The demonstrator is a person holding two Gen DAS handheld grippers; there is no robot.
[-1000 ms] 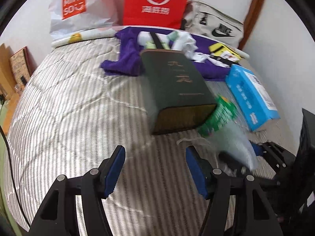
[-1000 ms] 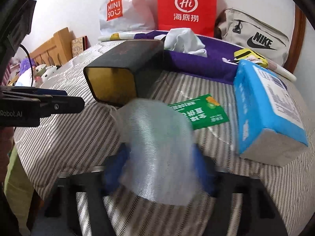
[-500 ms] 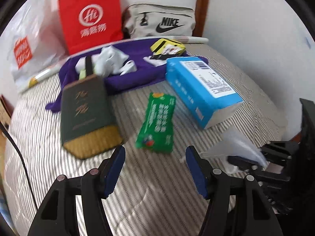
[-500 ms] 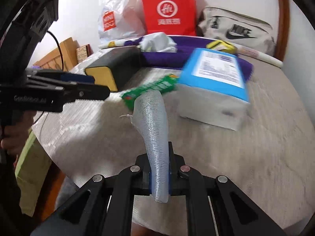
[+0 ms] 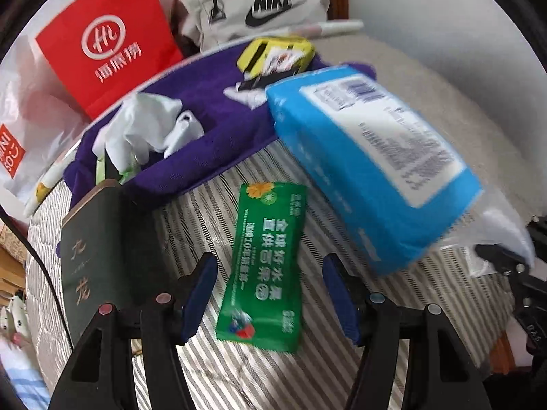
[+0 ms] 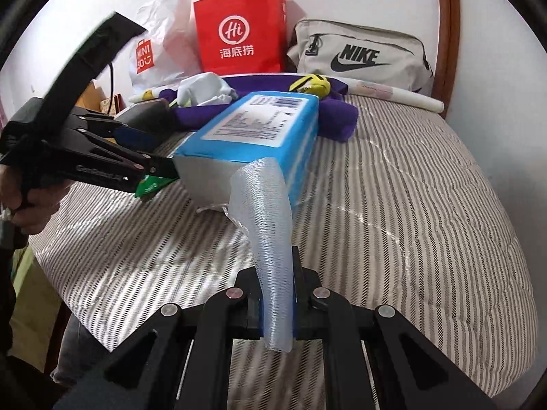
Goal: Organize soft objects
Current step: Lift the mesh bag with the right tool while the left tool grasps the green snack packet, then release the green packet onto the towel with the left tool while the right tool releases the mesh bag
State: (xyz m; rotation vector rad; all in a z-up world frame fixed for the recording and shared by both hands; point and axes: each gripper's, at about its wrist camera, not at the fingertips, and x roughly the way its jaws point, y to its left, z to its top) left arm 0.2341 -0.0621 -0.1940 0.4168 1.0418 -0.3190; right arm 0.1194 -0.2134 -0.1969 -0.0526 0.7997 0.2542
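White foam net (image 6: 265, 225), a soft mesh sleeve, is pinched between the right tongs (image 6: 275, 307); its long axis runs away from the camera and up, the free end flaring open and leaning left toward the blue pack (image 6: 259, 130), above the striped bed (image 6: 410, 212). The left tongs (image 5: 270, 294) stand wide with nothing between the pads, poised over a green sachet (image 5: 265, 266) that lies lengthwise along the bed, its orange-flower end pointing toward the purple cloth (image 5: 212, 136). Chinese print covers the sachet; it is too blurred to read surely. A dark box (image 5: 99, 256) with gold characters lies just left of it. At the head of the bed stand a red bag (image 6: 239, 30) marked "Hi" with Chinese characters, a white bag (image 6: 160, 48) with part of a red MINISO label, and a grey pouch (image 6: 359, 54) reading NIKE. White cloth (image 5: 143, 130) and a yellow pack (image 5: 277, 51) rest on the purple cloth. Open striped bed lies right of the net, out to the rounded edge.
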